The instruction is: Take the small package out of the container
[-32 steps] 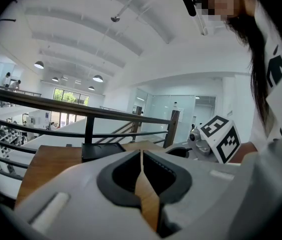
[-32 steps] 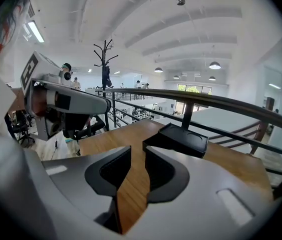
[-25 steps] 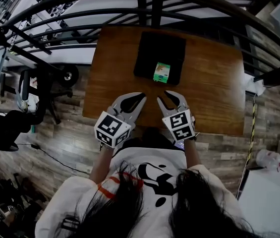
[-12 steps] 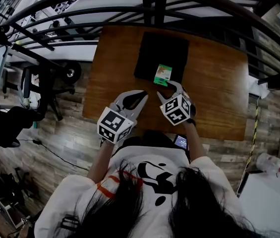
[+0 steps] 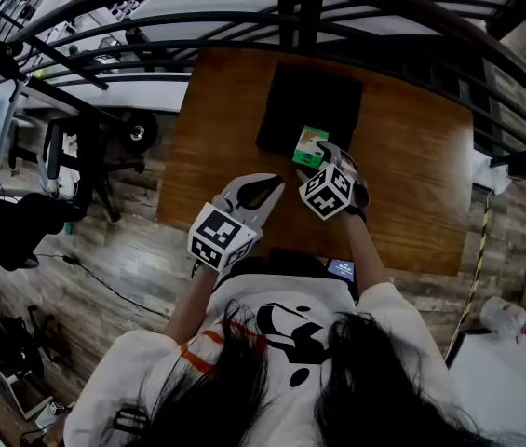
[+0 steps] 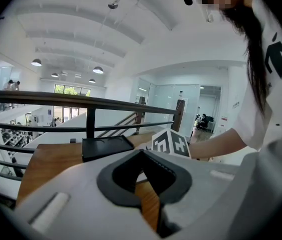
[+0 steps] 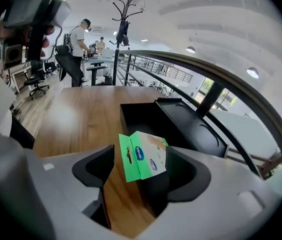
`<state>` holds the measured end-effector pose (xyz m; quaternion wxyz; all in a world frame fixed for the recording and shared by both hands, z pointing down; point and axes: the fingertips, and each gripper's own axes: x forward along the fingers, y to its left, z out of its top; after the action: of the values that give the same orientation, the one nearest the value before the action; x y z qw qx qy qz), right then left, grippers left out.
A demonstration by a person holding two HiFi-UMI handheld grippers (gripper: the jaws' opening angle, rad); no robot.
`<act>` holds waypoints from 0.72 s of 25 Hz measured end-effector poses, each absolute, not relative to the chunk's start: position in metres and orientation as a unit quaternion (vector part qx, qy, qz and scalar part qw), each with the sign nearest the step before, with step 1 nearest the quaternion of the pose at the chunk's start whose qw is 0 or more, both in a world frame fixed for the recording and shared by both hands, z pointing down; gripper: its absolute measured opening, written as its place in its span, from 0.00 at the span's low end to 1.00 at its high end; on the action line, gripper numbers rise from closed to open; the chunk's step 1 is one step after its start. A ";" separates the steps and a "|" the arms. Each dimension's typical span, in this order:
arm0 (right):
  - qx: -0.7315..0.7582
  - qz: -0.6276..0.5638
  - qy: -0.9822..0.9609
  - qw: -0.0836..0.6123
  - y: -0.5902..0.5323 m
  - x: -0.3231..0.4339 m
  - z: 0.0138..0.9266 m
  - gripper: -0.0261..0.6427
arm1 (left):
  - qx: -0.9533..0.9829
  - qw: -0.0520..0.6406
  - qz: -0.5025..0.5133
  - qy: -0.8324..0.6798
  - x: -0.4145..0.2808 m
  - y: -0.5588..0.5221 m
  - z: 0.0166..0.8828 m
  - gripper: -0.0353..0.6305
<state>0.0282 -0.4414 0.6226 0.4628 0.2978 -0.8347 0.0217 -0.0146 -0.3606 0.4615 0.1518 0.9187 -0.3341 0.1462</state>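
Since a second ago, the right gripper has been carried forward from the near edge of the table to the small package. The left gripper has hardly been moved.

The package, a green and white carton, is seen tilted at the near right corner of the black container, with its upper part raised above the rim. In the right gripper view it is framed between the jaws, which are spread wide and not yet pressed on it. Whether one jaw already touches it cannot be told.

Several failures can be expected from here. If the jaws are closed too low, the container's near wall may be caught along with the carton. The light container may then be dragged or lifted. If the jaws are closed on the leaning carton off-centre, it may be knocked flat into the container or squeezed out sideways. A thin carton is also likely to be dented by a hard squeeze.

Nothing besides the package can be made out in the container. A second black part, perhaps a lid, is seen on its far side.

The left gripper is held low over the near table edge, its jaw tips brought together on nothing.
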 end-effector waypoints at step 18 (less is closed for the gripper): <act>0.301 -0.015 -0.813 0.498 -0.443 0.033 0.633 0.36 | 0.909 0.162 0.152 -0.352 -0.031 -0.359 0.468 0.05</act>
<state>0.0326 -0.4430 0.6334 0.4980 0.3010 -0.8131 -0.0152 -0.0315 -0.3586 0.4675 0.1617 0.9094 -0.3519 0.1520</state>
